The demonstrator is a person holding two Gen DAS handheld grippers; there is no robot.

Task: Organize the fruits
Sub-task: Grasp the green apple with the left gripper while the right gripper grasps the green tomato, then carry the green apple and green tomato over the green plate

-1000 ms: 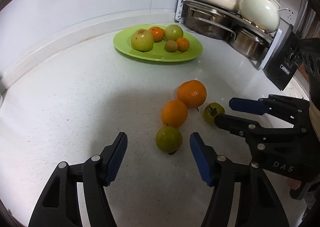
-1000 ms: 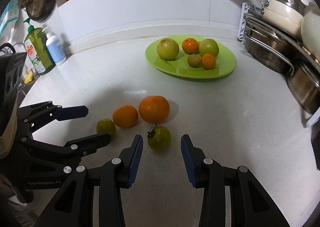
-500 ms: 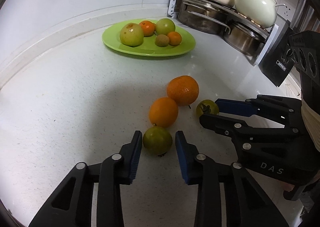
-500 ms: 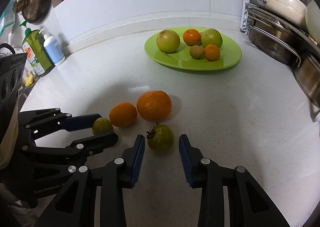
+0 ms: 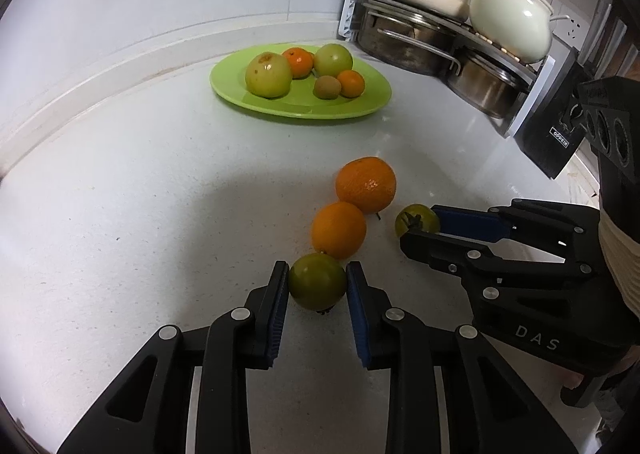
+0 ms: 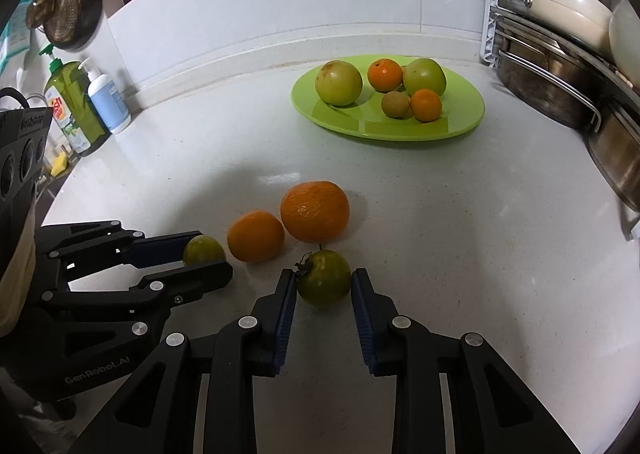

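On the white counter, a small green fruit (image 5: 318,286) sits between the blue pads of my left gripper (image 5: 317,274), whose jaws are closing with both pads against it. A green fruit with a dark stem (image 6: 325,282) is pinched the same way by my right gripper (image 6: 323,276), also closing. Each gripper shows in the other's view: the right gripper (image 5: 418,228) and the left gripper (image 6: 212,254). A small orange (image 5: 339,230) and a larger orange (image 5: 366,184) lie just beyond. Farther back, a lime-green plate (image 5: 360,110) holds several fruits.
A rack of steel pots and cream cookware (image 5: 420,42) fills the back right corner. A black box (image 5: 556,138) leans beside it. Soap bottles (image 6: 76,110) stand at the left wall under a hanging pan (image 6: 68,14).
Both pairs of jaws have narrowed from wide apart until the pads meet the green fruits. Neither fruit has left the counter.
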